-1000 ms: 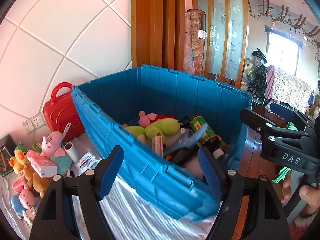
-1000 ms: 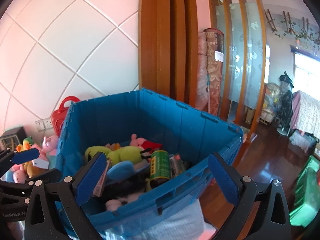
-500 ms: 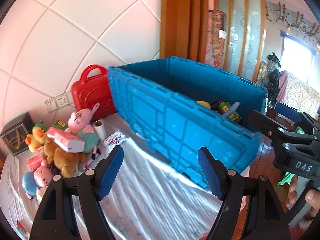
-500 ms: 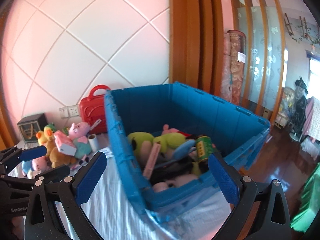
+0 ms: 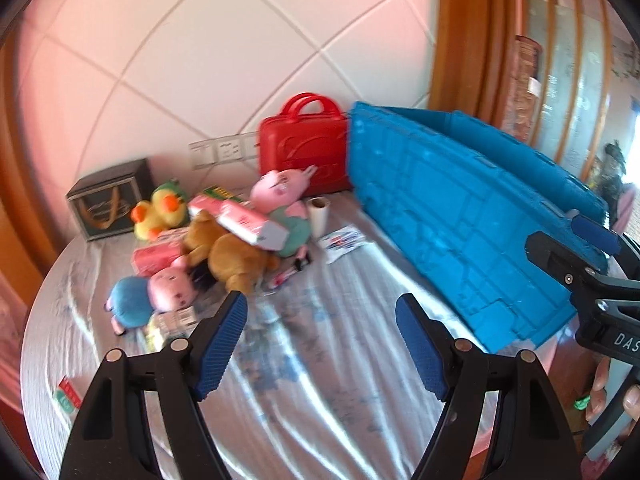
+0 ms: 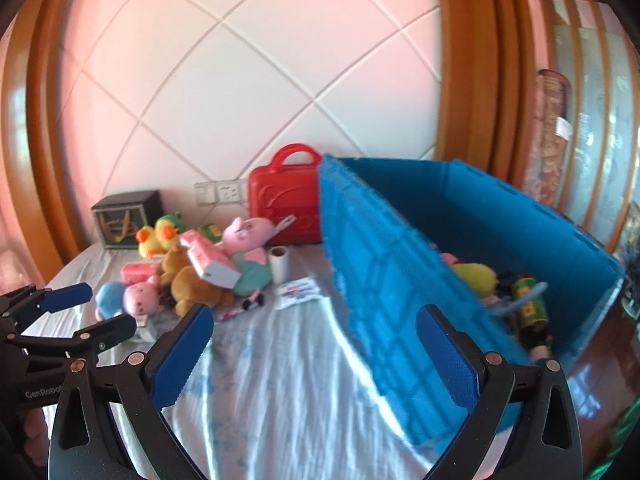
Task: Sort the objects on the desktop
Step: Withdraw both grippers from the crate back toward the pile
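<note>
1 blue bin [image 6: 400,300], 1 red case [image 5: 302,152], 1 dark box [image 5: 110,204], approx. 5 plush toys [image 5: 236,256], 2 claws [image 5: 320,332]

From your left wrist view, the blue crate [image 5: 460,216] shows only its outer wall; its contents are hidden, and the right gripper [image 5: 592,248] covers its far corner. Your right hand [image 5: 616,396] is cut off by the frame edge. From your right wrist view, motion blur smears the crate's near wall [image 6: 396,300], and the green can [image 6: 528,308] label is unreadable. The brown plush [image 5: 236,256] lies partly buried under a pink box [image 5: 244,220]. Print on the small packet [image 5: 344,240] is too small to read.
</note>
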Tool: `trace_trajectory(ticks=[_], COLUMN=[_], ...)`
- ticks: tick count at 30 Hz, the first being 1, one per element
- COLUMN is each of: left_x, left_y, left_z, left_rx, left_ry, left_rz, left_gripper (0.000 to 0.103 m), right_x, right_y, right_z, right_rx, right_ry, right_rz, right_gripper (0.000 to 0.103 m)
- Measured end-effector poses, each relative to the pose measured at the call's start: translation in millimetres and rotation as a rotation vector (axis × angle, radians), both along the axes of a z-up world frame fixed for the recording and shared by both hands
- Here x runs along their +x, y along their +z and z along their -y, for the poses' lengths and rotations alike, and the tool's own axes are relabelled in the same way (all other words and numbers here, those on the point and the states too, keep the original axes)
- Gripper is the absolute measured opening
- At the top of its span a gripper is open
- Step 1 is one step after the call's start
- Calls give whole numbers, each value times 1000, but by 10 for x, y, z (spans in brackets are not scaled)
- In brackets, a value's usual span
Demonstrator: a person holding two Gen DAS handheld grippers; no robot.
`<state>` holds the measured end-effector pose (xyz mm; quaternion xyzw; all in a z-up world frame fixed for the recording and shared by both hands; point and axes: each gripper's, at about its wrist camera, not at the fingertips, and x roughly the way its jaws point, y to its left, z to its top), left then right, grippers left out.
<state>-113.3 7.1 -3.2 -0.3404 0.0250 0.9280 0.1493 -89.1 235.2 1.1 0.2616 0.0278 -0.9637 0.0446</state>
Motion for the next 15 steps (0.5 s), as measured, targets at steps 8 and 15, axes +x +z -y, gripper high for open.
trace_trajectory(ticks=[8, 15], left_x=[-101, -233], left_y=[-280, -604], left_z=[713, 1198], left_rx=[-15, -14], left_ry=[175, 299], left_rz=[55, 149], left_gripper=[76, 76], right_x=[-266, -510], right_y=[-225, -544], right_z=[632, 999], right_rx=[10, 4], right_ry=[149, 228], right_rz=[66, 156], right_gripper=[103, 103])
